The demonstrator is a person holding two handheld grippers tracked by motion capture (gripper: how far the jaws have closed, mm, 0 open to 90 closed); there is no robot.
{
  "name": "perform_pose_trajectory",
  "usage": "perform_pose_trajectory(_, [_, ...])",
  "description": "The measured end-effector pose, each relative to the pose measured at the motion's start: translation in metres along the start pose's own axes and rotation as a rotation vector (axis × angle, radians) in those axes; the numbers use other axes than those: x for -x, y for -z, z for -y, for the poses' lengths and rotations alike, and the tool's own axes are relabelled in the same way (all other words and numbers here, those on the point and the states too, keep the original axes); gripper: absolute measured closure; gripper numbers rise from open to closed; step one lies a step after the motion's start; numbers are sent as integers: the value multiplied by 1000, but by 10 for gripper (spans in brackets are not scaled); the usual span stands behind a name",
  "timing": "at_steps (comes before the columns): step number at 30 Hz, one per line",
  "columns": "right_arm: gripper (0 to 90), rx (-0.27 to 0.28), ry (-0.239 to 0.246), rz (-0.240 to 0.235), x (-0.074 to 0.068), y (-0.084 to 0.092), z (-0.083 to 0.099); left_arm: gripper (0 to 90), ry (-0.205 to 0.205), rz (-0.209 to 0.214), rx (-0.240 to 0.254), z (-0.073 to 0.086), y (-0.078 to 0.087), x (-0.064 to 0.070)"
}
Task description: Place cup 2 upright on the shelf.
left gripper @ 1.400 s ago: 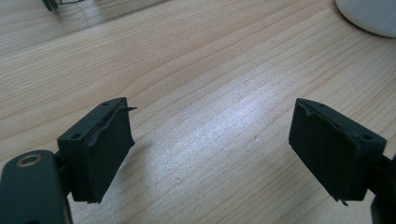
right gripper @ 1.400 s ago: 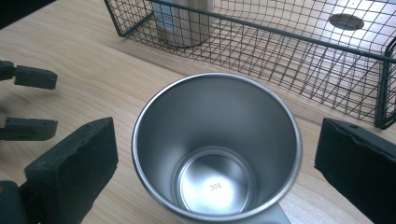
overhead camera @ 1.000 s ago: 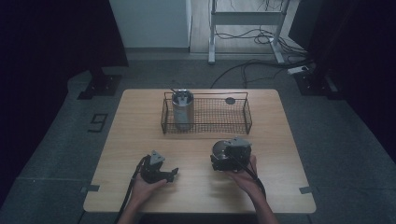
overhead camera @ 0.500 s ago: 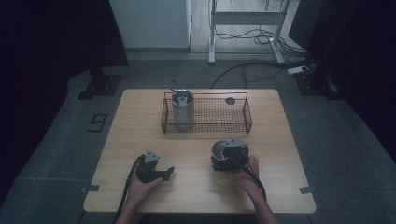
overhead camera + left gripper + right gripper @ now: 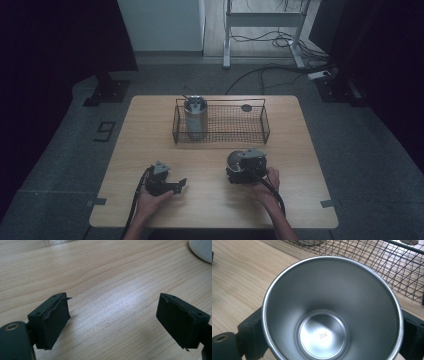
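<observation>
A wooden desk [image 5: 150,130] is seen carrying a wire basket [image 5: 220,136]. A steel cup [image 5: 332,312] is clamped by the right gripper [image 5: 244,167], the basket lying just beyond. The left gripper [image 5: 176,186] is spread empty.

Counting on the wooden table [image 5: 150,130]: one wire basket [image 5: 220,121]; two steel cups, one [image 5: 195,117] standing inside the basket, one [image 5: 332,312] sitting between the right gripper's jaws; one small dark round item [image 5: 246,107] lying beyond the basket; two grippers, left [image 5: 181,185] and right [image 5: 239,170].

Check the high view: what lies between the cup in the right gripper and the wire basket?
Nothing: bare table separates the steel cup from the wire basket, in the high view.
</observation>
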State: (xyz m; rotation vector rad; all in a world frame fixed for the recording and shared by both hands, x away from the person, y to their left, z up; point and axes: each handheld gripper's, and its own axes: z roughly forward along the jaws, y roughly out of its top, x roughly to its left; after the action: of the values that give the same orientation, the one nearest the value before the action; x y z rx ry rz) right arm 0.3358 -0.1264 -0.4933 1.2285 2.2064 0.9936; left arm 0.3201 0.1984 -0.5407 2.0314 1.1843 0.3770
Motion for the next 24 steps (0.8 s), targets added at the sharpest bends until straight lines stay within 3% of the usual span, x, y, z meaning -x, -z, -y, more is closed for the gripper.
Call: perform_pose_trajectory(24, [68, 82, -37, -19, 11, 26, -8, 133, 20, 15, -2, 2, -1, -2])
